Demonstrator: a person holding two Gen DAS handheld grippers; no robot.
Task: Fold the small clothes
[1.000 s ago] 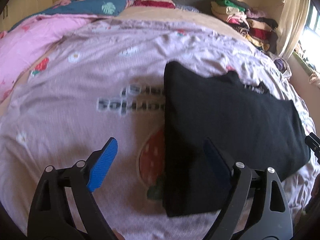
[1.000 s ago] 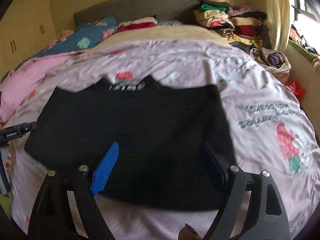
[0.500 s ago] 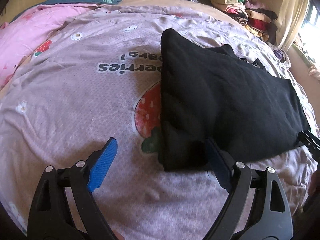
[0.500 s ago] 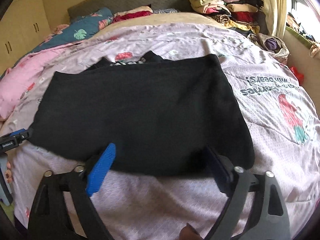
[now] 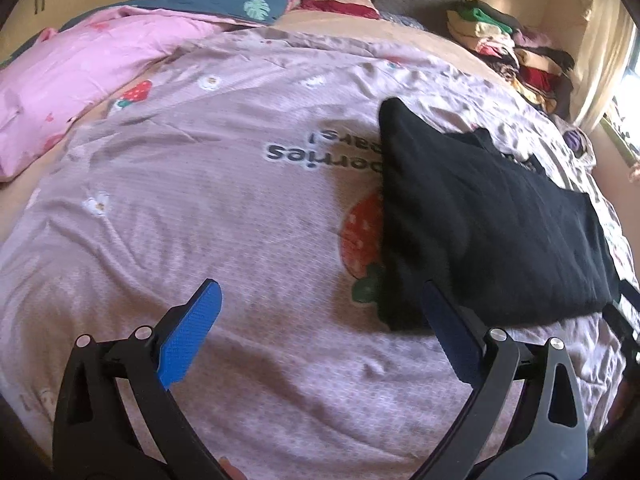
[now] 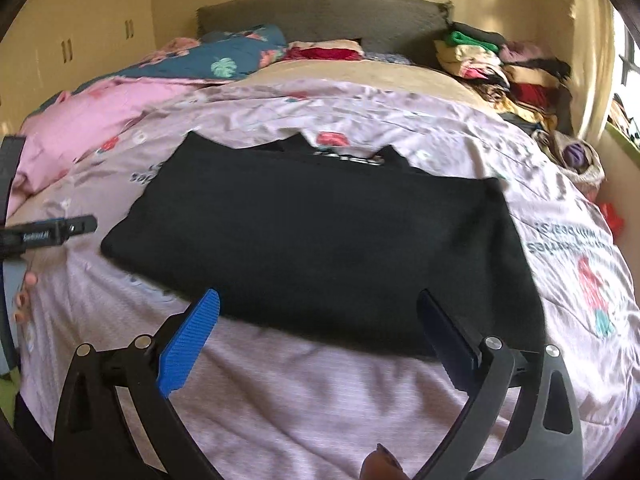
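A folded black garment is laid flat on a mauve strawberry-print bedspread. A collar edge is seen at its far side in the right wrist view.

Left gripper: jaws are spread wide and are opening further; nothing is pinched. The garment's near left corner is found just ahead of the right-hand fingertip; whether the two touch cannot be told. Only bedspread is seen between the fingers.

Right gripper: jaws are likewise spread and opening, with nothing pinched. The garment's near edge is seen ahead of and between the two fingertips, which are held short of it.

The left gripper's body is seen at the left edge of the right wrist view, with fingers of a hand below it.

Further ahead of both grippers, a pink quilt is noted to the left, a blue leaf-print pillow beyond it, and a grey headboard behind. A pile of mixed clothes is stacked far ahead to the right.
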